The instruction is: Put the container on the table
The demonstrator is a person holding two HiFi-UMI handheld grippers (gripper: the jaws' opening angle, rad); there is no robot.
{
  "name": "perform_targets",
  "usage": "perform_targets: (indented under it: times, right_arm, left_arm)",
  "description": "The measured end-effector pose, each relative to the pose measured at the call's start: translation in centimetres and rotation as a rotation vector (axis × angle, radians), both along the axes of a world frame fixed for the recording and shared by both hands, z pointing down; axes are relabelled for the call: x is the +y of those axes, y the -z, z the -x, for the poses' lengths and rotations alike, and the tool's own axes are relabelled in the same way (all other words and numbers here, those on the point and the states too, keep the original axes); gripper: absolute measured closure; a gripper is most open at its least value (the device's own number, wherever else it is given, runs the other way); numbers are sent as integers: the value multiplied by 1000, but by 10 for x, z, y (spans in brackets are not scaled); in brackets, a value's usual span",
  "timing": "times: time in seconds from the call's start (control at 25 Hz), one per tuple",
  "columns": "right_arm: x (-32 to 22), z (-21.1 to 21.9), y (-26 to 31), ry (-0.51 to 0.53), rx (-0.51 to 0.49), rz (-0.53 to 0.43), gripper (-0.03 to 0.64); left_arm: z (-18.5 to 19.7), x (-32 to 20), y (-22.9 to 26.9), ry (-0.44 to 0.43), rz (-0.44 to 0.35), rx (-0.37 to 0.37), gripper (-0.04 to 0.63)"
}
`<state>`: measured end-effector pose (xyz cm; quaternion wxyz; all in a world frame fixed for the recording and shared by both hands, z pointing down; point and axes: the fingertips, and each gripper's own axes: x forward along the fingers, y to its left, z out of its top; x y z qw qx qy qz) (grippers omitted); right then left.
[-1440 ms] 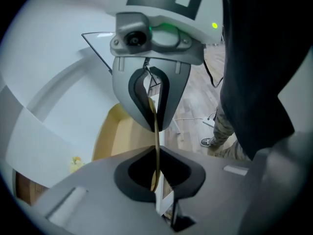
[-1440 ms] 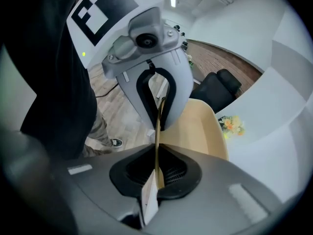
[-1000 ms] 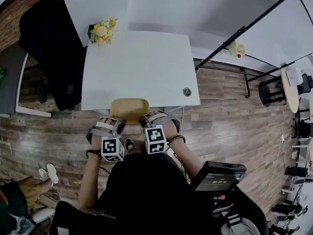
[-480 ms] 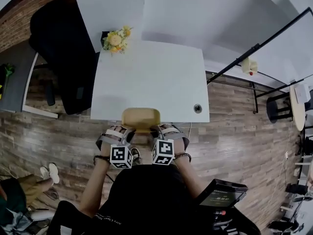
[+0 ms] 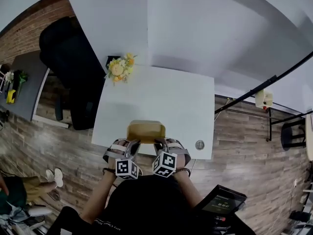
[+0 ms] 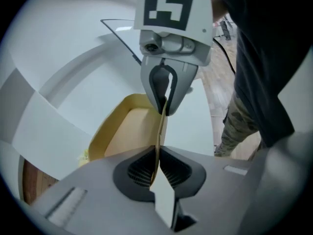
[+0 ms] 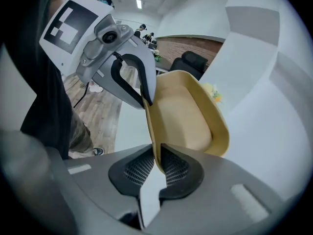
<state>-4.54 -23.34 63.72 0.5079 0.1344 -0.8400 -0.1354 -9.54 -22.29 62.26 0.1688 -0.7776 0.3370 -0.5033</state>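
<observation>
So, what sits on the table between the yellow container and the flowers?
Nothing. In the head view the table shows only bare white top from the flowers to the container.

A wood-plank floor (image 5: 244, 146), a brick wall (image 5: 25, 33), a black chair (image 5: 73, 65) and white walls (image 5: 205, 28).

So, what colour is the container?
The container is mustard yellow; right gripper view shows it best.

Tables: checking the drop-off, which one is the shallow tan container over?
The white rectangular table with yellow flowers, not the grey table at far left.
</observation>
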Motion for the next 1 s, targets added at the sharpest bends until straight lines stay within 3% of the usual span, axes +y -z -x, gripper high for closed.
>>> perform_targets:
  times: [0.16,0.32,0.52,0.72,1.0]
  right_arm:
    - [-52,-18,5,-25,-52,20,565]
    - [-81,-27,1,-42,-53,52,565]
    - [-95,-25,-20,-81,-7,119,563]
    - [-94,-15,-48,-100,25,199,566]
    - [-130,9,-61,-129,28,226,569]
  left_arm:
    - [-18,-54,10,155,59,166,554]
    - [-25,-84,2,258,134,244,541]
    - [-23,-101,-32,296,352,376,538]
    - [-13,-104,-58,249,471,369,537]
    - [11,-143,-69,222,495,360,532]
